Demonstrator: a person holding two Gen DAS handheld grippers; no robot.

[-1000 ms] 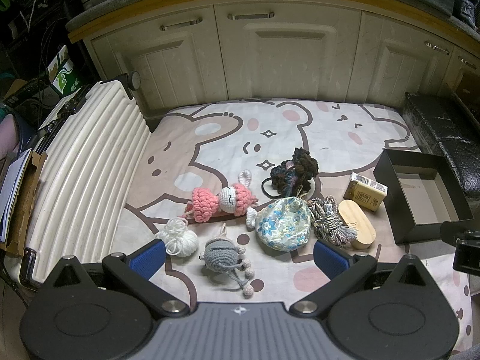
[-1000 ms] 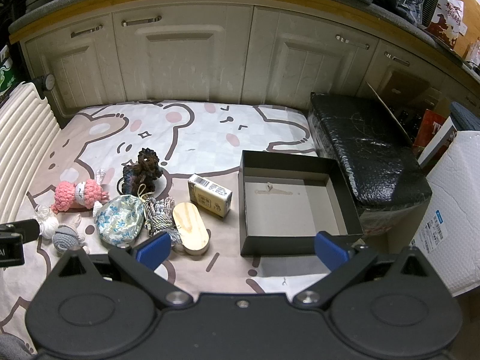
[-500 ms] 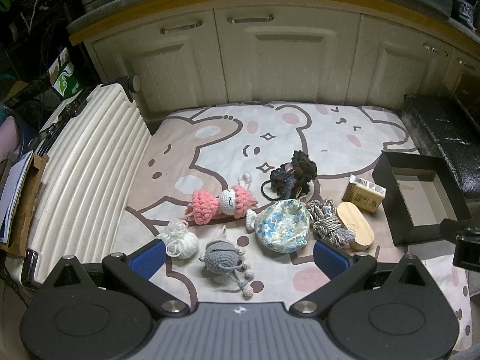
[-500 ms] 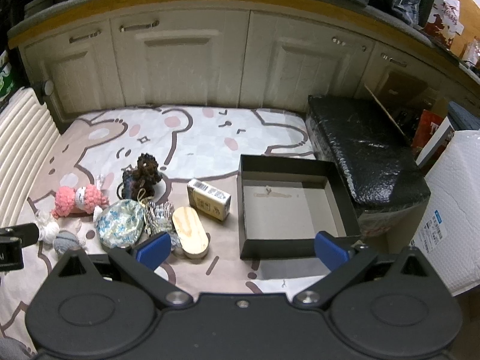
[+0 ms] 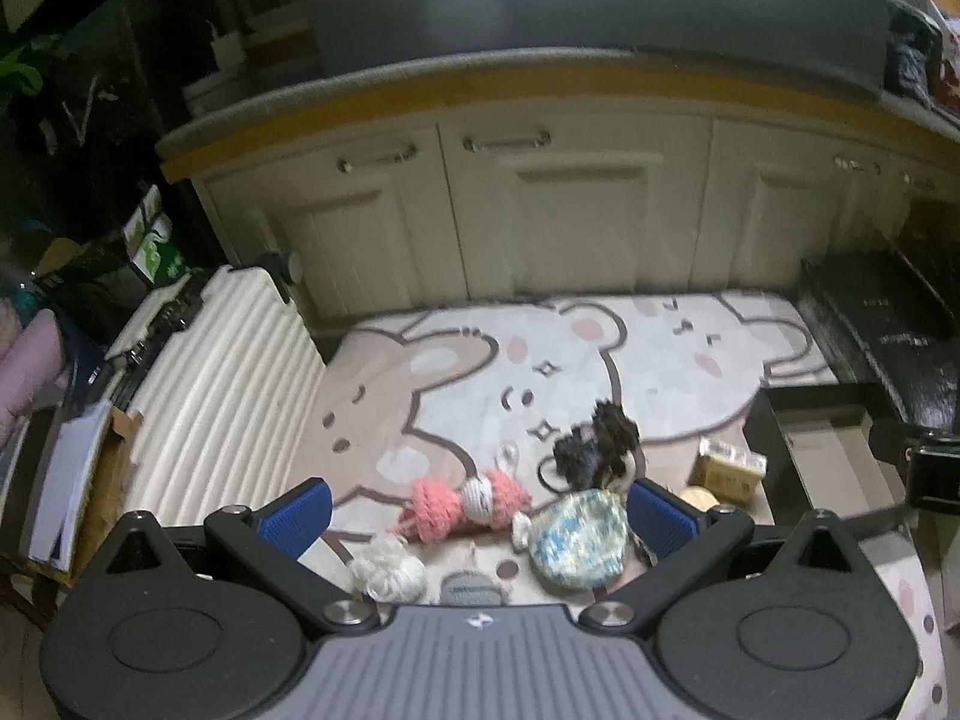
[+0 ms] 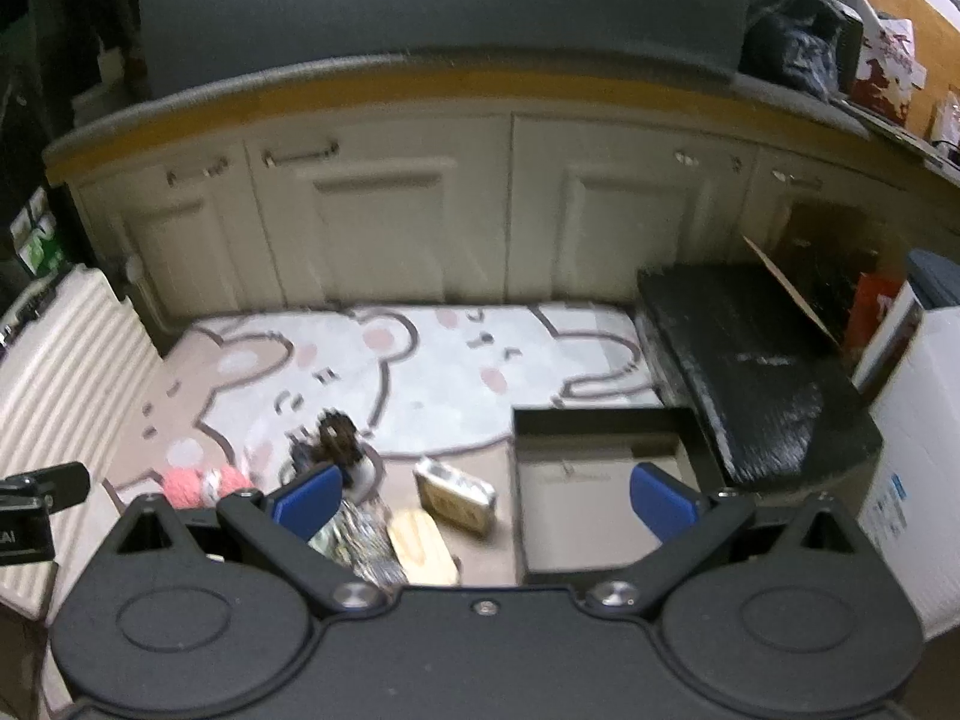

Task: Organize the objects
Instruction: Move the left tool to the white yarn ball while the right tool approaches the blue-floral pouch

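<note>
On the bear-print mat (image 6: 432, 354), a black box (image 6: 600, 420) sits open with nothing visible inside; toys, a pouch (image 5: 579, 540) and a small carton (image 6: 456, 489) lie beside it. Left gripper (image 5: 480, 510) and right gripper (image 6: 486, 495) both hover with fingers apart, holding nothing.

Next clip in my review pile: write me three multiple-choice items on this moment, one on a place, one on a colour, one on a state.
1. Where does the open black box lie relative to the small yellow carton?
A. To its right
B. To its left
C. On top of it

2. What colour is the crocheted doll on the cartoon bear mat?
A. Green
B. Pink and white
C. Black

3. What is inside the black box?
A. The doll
B. The floral fabric pouch
C. None of the objects

Answers:
1 A, in the right wrist view the box sits right of the carton.
2 B, pink yarn with a white middle.
3 C, the box floor shows bare, with no object on it.
</note>
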